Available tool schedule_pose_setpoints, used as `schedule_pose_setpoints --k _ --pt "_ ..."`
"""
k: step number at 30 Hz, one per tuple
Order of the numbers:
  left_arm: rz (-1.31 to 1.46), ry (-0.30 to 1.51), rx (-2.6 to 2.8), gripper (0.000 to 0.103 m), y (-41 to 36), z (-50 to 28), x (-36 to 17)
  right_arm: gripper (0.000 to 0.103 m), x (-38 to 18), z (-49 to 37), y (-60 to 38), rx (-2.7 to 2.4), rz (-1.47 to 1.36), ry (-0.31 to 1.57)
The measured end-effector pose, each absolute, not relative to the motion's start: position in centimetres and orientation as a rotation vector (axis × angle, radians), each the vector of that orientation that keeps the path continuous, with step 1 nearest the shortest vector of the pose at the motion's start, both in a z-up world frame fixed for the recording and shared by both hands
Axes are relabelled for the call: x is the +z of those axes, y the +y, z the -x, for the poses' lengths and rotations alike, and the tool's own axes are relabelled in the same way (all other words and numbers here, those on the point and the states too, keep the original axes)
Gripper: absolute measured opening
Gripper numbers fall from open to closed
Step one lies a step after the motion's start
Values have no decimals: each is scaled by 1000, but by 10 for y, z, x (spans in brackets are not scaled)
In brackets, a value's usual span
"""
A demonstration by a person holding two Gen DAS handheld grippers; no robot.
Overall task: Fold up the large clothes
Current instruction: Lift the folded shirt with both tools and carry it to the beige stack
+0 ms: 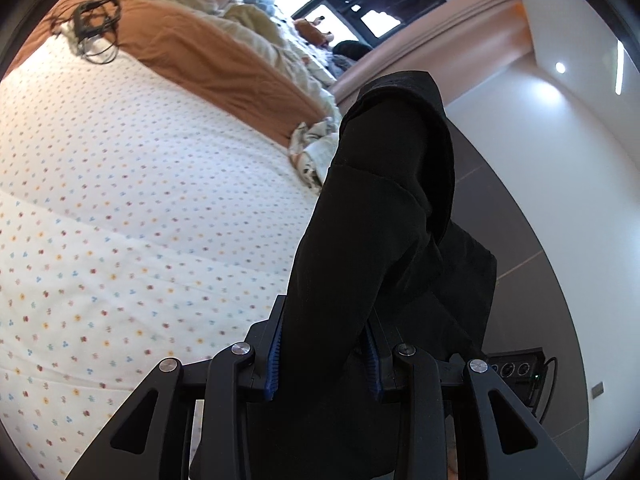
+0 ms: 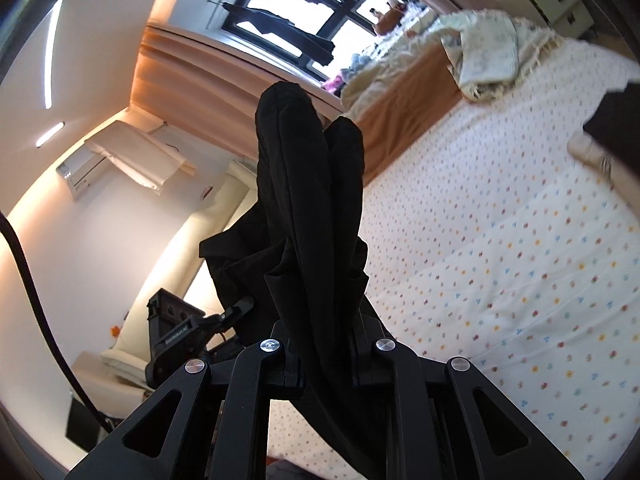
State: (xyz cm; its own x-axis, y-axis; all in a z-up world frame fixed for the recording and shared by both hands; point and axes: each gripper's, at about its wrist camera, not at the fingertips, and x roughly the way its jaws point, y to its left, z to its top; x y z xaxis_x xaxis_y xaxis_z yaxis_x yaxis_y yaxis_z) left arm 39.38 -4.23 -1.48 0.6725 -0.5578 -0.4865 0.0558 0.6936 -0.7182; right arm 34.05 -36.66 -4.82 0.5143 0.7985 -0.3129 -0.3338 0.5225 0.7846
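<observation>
The garment [image 1: 384, 208] was black cloth, matt and soft, with smooth rolled folds. Each hand-held gripper, left [image 1: 322, 364] and right [image 2: 324, 352], was matt black plastic with shiny round metal pins; the left fingers [image 1: 273, 364] carried ribbed blue pads. The bed cover [image 1: 140, 220] was white printed cloth, lightly quilted. The blanket [image 1: 208, 64] was orange matt cloth, creased.

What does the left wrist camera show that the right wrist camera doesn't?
Left wrist only: a tangle of black cables on the bed's orange band, and grey floor tiles. Right wrist only: a wall air conditioner and white drawers. Both: a gripper, left gripper and right gripper, clamped on black garment, and the dotted bedspread.
</observation>
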Motion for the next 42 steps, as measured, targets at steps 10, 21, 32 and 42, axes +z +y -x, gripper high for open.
schedule_pose_setpoints --k 10,21,32,42 --pt "677 728 -517 34 -123 -387 46 17 27 -301 -439 694 -648 621" --pt "664 734 -696 34 -241 -391 74 17 80 -270 -541 572 -576 550" --pt "688 807 -848 34 -352 -404 67 17 119 -247 -637 387 -506 522" --pt "753 906 -928 34 -414 -420 38 17 122 -254 -682 276 -434 573"
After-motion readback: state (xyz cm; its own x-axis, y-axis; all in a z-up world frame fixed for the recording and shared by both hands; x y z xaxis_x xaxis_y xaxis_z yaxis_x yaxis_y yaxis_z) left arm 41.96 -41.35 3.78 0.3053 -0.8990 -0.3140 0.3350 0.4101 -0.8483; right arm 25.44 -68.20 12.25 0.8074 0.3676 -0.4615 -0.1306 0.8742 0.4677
